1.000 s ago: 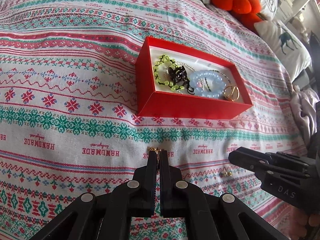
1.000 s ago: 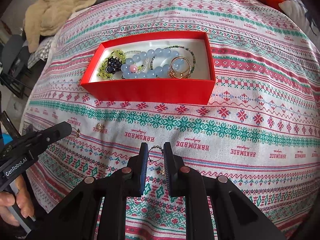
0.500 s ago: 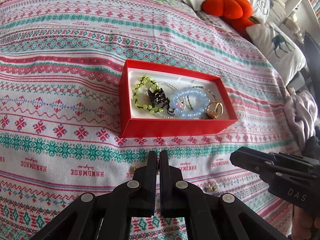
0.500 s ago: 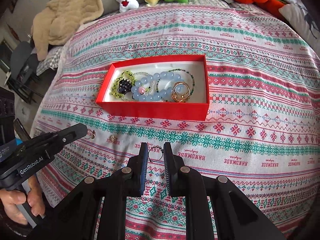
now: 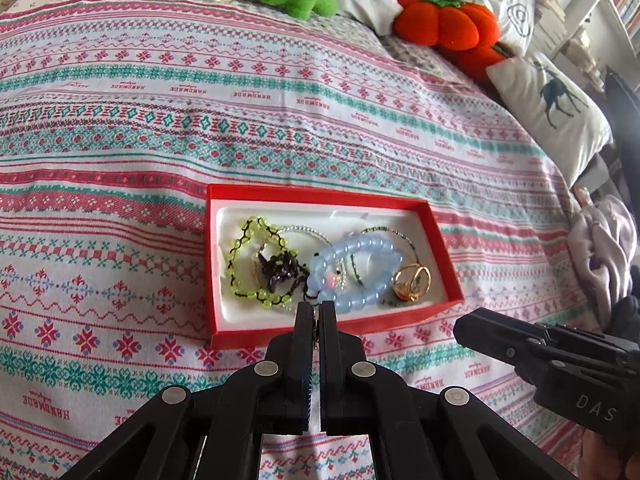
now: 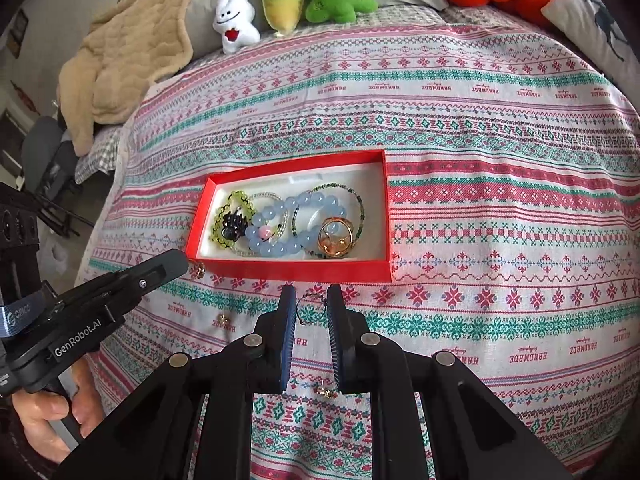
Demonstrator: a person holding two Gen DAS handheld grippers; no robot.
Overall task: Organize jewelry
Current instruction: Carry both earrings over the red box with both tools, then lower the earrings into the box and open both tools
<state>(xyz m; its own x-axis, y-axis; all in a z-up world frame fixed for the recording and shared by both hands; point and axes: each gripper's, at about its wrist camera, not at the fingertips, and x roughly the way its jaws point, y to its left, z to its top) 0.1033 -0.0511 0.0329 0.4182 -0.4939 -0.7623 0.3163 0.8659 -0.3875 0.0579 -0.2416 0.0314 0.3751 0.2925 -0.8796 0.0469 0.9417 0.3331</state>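
Both my grippers carry small pieces toward the red cardboard box [image 6: 296, 268].

My left gripper [image 5: 316, 308], nearly closed, pinches a small gold earring [image 6: 199, 270] at the box's near-left corner; my right gripper [image 6: 312, 308], partly open, spans a thin beaded ring [image 6: 309, 309] just short of the near wall. Next, I judge: lift over the rim, release. Bedspread [image 6: 480, 208] beyond lies open.
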